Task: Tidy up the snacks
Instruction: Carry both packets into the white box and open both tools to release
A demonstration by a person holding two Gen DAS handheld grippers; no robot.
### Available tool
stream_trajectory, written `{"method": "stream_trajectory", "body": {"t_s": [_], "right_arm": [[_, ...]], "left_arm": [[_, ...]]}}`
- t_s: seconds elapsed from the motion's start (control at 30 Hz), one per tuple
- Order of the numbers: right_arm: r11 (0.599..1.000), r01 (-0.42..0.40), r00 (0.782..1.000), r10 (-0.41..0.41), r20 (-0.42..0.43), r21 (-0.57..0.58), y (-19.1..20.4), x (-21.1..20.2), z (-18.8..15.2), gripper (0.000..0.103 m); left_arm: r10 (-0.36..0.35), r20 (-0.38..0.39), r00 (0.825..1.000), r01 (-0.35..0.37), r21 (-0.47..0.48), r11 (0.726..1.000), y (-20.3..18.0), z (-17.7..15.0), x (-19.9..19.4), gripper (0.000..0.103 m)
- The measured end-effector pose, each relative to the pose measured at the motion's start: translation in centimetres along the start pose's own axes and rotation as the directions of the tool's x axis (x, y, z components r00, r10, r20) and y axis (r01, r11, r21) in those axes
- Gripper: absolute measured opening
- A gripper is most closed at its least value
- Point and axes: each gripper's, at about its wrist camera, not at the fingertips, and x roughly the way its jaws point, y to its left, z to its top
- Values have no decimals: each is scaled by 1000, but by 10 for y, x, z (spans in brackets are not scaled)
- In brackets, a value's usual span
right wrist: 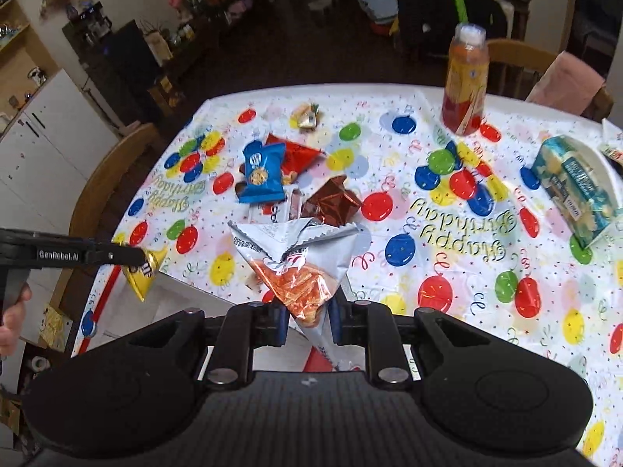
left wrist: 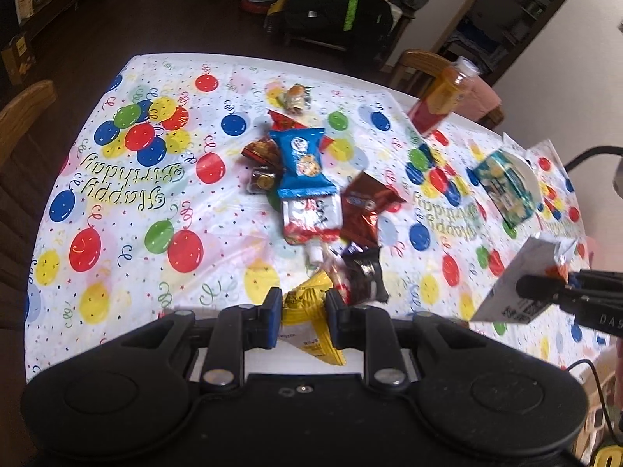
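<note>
My left gripper (left wrist: 303, 311) is shut on a yellow candy bag (left wrist: 311, 303), held above the near table edge; the same yellow candy bag (right wrist: 142, 272) shows at the left of the right wrist view. My right gripper (right wrist: 307, 321) is shut on a silver snack packet (right wrist: 300, 260) with orange pieces inside, lifted over the table; that silver snack packet (left wrist: 518, 284) appears at the right of the left wrist view. A pile of snacks lies mid-table: a blue cookie bag (left wrist: 303, 163), a white-red packet (left wrist: 311, 214), a brown foil packet (left wrist: 366, 206), a black packet (left wrist: 364, 276).
A balloon-print tablecloth (left wrist: 155, 194) covers the table. An orange-red bottle (right wrist: 465, 85) stands at the far side. A teal popcorn box (right wrist: 576, 190) leans in a white bowl (right wrist: 607, 179) on the right. Wooden chairs (left wrist: 23, 116) stand around. A small wrapped snack (left wrist: 298, 97) lies far back.
</note>
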Motion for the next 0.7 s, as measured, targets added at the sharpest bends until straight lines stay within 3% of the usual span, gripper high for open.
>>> {"method": "stream_trajectory", "body": {"t_s": [0.33, 0.7], "right_arm": [[999, -49, 998, 49, 34, 5, 21, -34, -21, 18], [992, -129, 983, 128, -132, 4, 60, 29, -74, 18]], "left_arm": [[-30, -10, 999, 31, 60, 998, -8, -28, -20, 21], [-1, -118, 993, 11, 88, 996, -4, -75, 11, 22]]}}
